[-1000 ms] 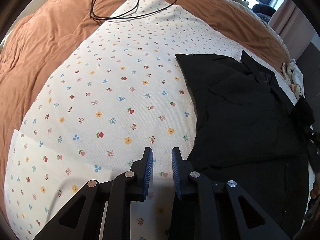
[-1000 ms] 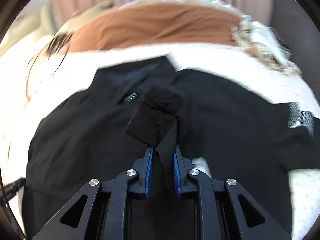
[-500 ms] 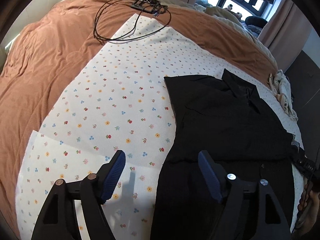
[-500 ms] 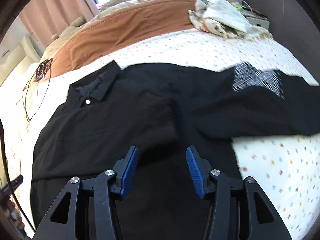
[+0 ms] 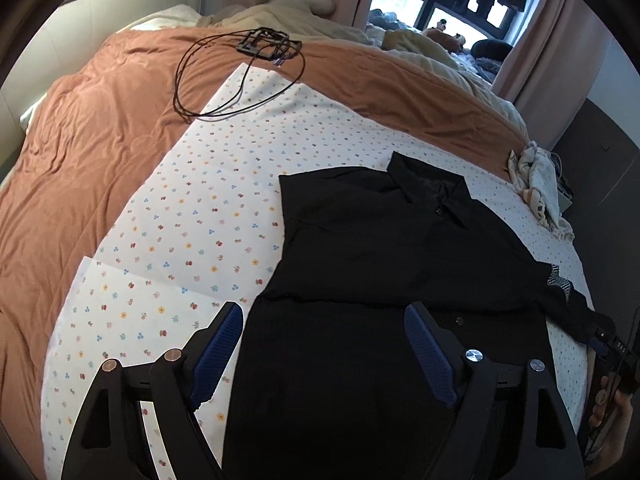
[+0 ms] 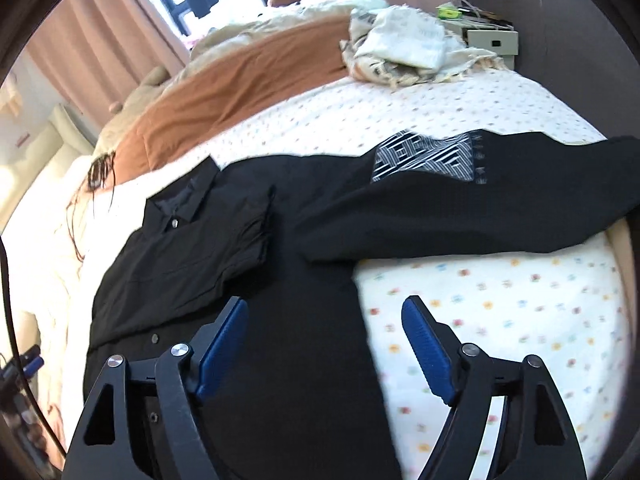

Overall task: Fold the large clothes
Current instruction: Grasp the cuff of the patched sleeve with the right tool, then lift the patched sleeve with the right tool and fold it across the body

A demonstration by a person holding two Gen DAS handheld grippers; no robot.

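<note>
A large black collared shirt [image 5: 392, 264] lies flat on a white flowered sheet [image 5: 192, 208] on the bed. Its left sleeve is folded over the chest [image 6: 216, 236]. Its other sleeve [image 6: 480, 204], with a black-and-white patterned patch [image 6: 424, 156], stretches out to the right. My left gripper [image 5: 324, 344] is open and empty above the shirt's lower left edge. My right gripper [image 6: 324, 344] is open and empty above the shirt's lower right side.
A rust-brown duvet [image 5: 80, 128] covers the far and left part of the bed. A coiled black cable with a small frame [image 5: 244, 68] lies at the sheet's far end. A crumpled pale cloth [image 6: 404, 48] and a bedside box [image 6: 492, 40] are at the right.
The right gripper let go of the black sleeve, which now lies folded on the chest. Both grippers opened wide and pulled back and up from the shirt.
</note>
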